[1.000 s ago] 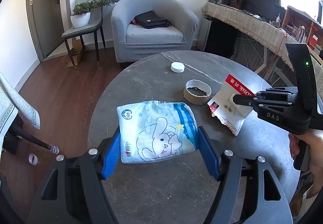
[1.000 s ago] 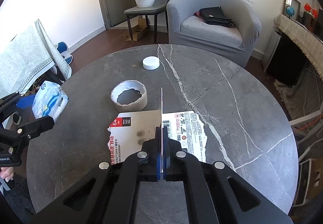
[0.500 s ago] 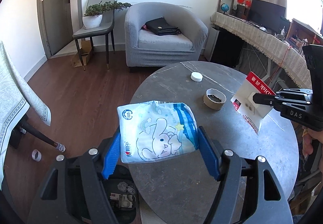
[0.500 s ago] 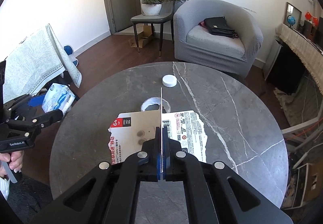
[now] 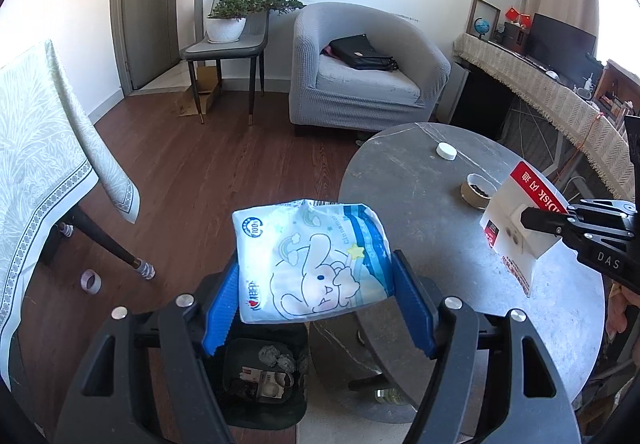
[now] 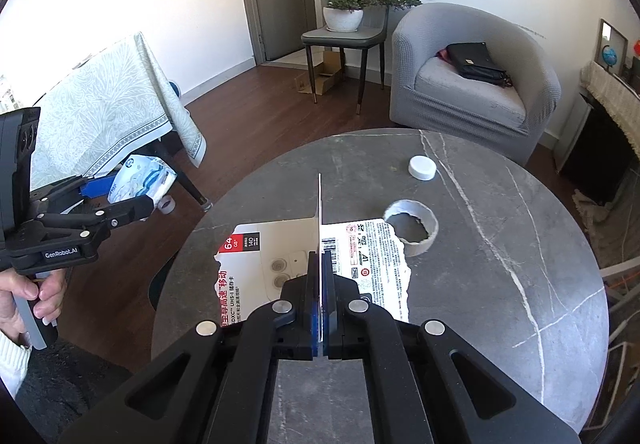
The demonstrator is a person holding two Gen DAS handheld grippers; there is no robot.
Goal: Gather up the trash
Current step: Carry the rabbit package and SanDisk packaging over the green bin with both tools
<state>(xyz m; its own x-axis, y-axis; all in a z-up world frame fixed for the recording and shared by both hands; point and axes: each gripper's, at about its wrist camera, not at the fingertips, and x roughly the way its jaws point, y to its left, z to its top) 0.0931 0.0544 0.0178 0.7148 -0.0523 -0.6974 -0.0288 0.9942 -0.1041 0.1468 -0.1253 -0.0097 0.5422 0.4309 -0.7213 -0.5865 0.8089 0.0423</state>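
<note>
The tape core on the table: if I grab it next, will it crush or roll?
The tape core looks like thin cardboard with a torn rim, so it probably crushes under a hard squeeze. It stands on its end on the table, so rolling seems unlikely unless tipped.

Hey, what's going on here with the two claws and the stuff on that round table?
A person is clearing trash with a claw in each hand. The left claw grips a blue-and-white tissue pack above a black bin on the floor that already holds rubbish. The right claw is shut on a torn memory-card package, lifted off the table. A tape core and a white cap remain on the table.
</note>
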